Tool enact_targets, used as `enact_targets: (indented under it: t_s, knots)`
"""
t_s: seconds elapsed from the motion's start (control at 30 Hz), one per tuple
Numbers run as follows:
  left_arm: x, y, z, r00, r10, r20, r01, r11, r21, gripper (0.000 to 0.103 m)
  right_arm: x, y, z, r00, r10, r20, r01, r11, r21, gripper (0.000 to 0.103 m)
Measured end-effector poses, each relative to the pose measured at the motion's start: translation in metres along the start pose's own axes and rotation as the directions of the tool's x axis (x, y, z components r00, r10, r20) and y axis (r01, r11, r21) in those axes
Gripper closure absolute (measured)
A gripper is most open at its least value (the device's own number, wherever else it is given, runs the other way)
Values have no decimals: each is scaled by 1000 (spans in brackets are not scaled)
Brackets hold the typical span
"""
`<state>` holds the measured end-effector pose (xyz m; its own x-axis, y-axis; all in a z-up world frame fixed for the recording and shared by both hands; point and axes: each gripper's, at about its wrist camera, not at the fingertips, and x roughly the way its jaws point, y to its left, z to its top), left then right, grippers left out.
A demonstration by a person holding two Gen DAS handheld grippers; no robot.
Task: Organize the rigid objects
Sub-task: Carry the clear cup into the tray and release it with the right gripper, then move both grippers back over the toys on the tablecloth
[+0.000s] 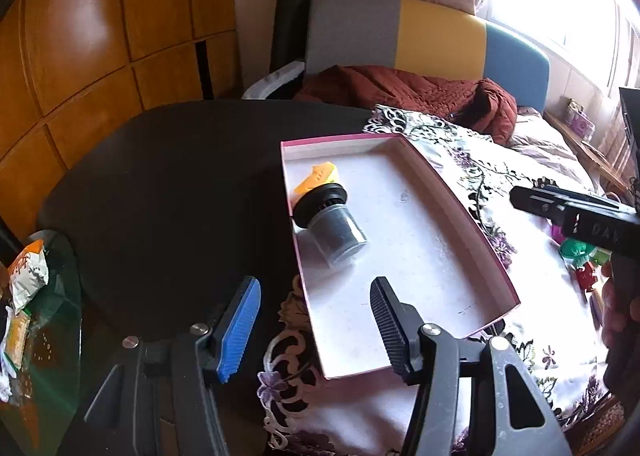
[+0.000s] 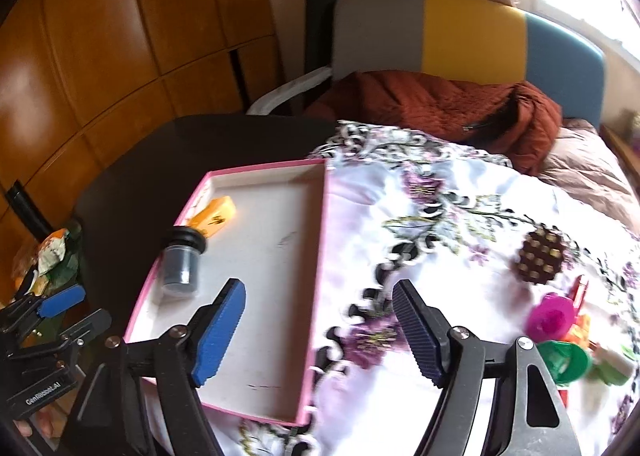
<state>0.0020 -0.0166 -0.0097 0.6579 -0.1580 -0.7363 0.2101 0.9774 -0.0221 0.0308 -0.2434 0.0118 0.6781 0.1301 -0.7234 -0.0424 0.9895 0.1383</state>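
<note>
In the left wrist view the left gripper (image 1: 314, 322) stands wide and empty over the near end of the pink-rimmed box (image 1: 460, 212), which already holds a yellow block (image 1: 318, 178) and a black-capped jar (image 1: 330, 222) lying on its side, so I judge the sorting begun. In the right wrist view the right gripper (image 2: 318, 330), jaws spread with nothing between them, hangs over the box's right wall, while a pinecone (image 2: 540, 256), a magenta ring (image 2: 554, 315) and a green ring (image 2: 564, 362) wait on the floral cloth (image 2: 440, 184).

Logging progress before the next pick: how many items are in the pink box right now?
2. An orange block lies near the pink box's far-left corner, and a black-capped jar lies on its side beside it, against the left wall.
</note>
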Motion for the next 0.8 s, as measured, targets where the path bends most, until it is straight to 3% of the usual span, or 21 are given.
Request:
enact_targets:
  t_s: [0.23,0.43,0.53,0.67,0.73,0.8]
  knots:
    - [2,-10,1,1000,-25,-7,25,999,29,45,-25,-55,-1,993,-118,29,116,992,47,21]
    - [3,-24,3,999,-54,-8,54,996,67,45,-62,-136,-9,958,-282,57,268,947,180,13]
    - [3,-33,4,997,-75,-8,75,994,86,45,-77,-185,-20,923,-382,44,355,889,290,13]
    - [6,-46,7,993,-113,-32,115,989,95,45,-93,-241,-50,874,-485,8,427,777,462,13]
    - [7,-56,9,989,-141,-47,145,984,101,45,-97,-265,-61,867,-496,-42,431,705,564,13]
    - [10,-67,10,984,-168,-61,175,978,117,45,-104,-277,-65,875,-484,-20,386,672,631,13]
